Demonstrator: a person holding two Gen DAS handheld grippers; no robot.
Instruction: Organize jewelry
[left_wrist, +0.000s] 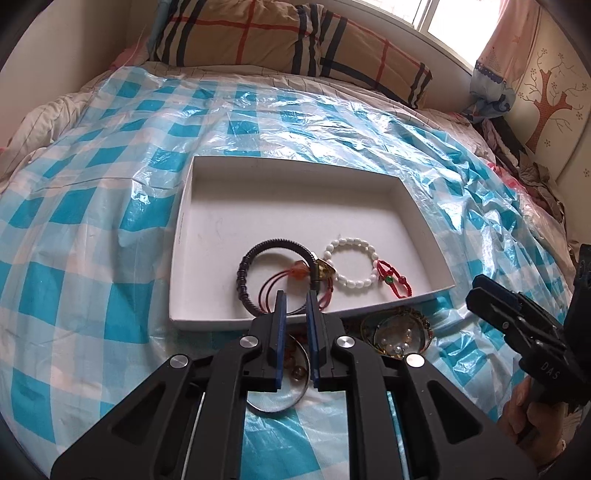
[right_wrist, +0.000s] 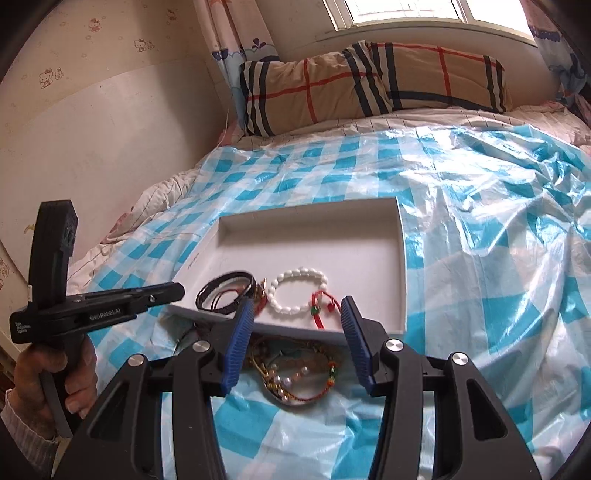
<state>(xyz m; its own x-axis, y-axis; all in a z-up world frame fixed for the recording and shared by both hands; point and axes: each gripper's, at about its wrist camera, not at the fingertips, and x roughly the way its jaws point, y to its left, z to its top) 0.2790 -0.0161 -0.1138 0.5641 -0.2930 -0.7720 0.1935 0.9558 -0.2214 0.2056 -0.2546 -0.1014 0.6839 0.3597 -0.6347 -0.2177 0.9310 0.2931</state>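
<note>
With the right gripper (right_wrist: 297, 343) spread over the loose jewelry pile (right_wrist: 295, 376) just before the white box (right_wrist: 402, 266), and the left gripper (left_wrist: 295, 314) nearly clenched, empty, I'd pinch a single strand, lifting cleanly.

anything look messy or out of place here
Yes. A tangled heap of beaded jewelry still lies outside the white box on the checked plastic sheet, against its near edge. In the box, the white bead bracelet lies flat, with red cords beside it.
</note>
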